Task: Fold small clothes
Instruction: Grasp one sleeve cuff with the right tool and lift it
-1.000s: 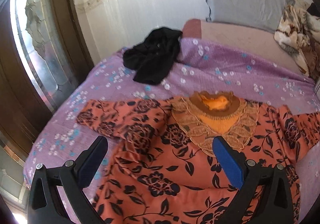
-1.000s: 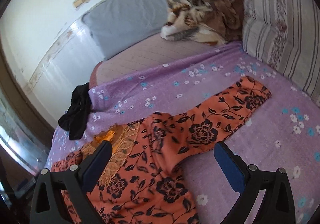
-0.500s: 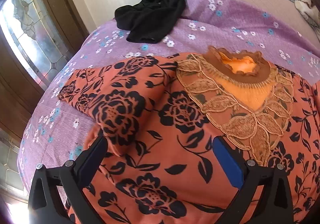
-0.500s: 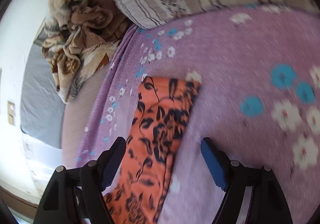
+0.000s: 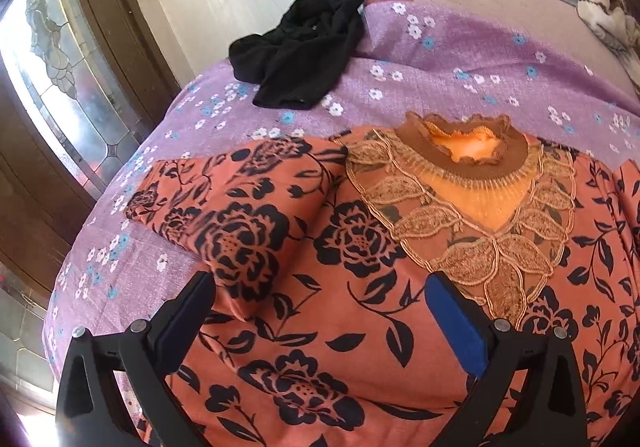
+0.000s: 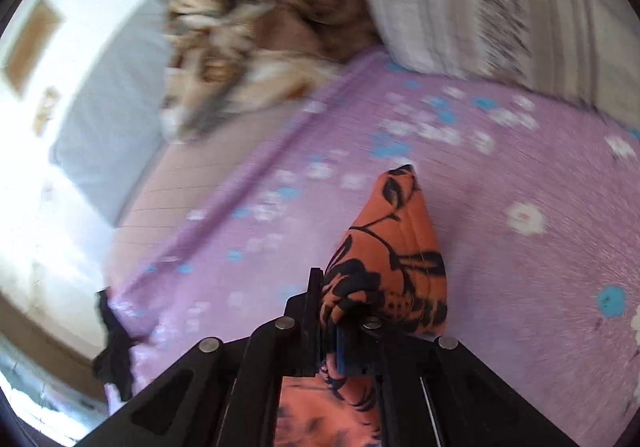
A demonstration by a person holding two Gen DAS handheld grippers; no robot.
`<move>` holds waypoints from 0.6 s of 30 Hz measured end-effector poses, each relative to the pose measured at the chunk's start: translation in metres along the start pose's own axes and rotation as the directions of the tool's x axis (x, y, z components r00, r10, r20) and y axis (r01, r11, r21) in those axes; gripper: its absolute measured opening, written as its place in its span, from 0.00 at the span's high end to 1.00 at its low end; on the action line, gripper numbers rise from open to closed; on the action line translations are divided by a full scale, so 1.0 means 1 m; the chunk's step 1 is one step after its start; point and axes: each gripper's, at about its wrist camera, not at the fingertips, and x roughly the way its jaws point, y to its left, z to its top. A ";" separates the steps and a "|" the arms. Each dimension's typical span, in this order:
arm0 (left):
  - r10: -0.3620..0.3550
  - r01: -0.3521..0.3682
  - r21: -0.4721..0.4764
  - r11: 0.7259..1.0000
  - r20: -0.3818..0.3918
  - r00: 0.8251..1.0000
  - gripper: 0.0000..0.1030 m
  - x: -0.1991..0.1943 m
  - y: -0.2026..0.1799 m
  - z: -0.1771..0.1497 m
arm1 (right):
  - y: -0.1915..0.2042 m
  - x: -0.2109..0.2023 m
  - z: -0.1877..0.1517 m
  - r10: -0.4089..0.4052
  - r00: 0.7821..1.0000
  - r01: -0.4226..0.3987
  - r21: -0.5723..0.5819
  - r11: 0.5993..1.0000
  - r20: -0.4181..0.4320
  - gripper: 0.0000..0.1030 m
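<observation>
The orange floral garment (image 5: 360,287) is spread face up on the purple flowered bedspread (image 5: 460,59), its embroidered neckline (image 5: 468,175) toward twelve o'clock in the left wrist view. One sleeve (image 5: 224,207) is seen at about nine o'clock of the neckline, lying partly doubled onto the body. A black garment (image 5: 304,51) lies crumpled well apart, at about eleven o'clock near the wall.

The left gripper (image 5: 318,311) is held wide apart above the chest of the garment, with nothing between its fingers — it is judged to be poised, not engaged. The right gripper (image 6: 344,323) is clamped tight on the other sleeve (image 6: 388,247), whose cuff end stands up past the fingers toward twelve o'clock, lifted off the bedspread. The right view is smeared by motion, so the depth of the bite cannot be told exactly.

The step in hand is judged to be the folding of this sleeve inward across the body. For that to be done well, the sleeve should be carried low and flat toward the neckline, so that no air or twist is trapped, and the crease should be set along the shoulder line rather than at a slant. The body could be pinned near the shoulder by the left gripper, so that the cloth is not dragged across the slippery-looking bedspread. The clamp should be released only once the sleeve lies flat on the chest — otherwise the thin fabric is likely to spring back or bunch.
</observation>
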 end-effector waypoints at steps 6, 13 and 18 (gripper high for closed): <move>0.042 -0.038 -0.079 0.996 0.046 0.998 0.00 -0.010 0.036 0.014 | 0.127 -0.030 -0.036 0.340 0.937 -0.348 -0.117 0.930 -0.084 0.95; 0.096 -0.097 -0.288 0.953 -0.017 0.995 0.00 0.000 0.115 0.020 | 0.232 0.000 -0.138 0.581 0.753 -0.618 -0.028 0.786 -0.309 0.94; 0.097 -0.115 -0.403 0.908 -0.065 0.993 0.00 0.007 0.167 0.015 | 0.278 0.020 -0.197 0.709 0.568 -0.742 0.113 0.660 -0.418 0.85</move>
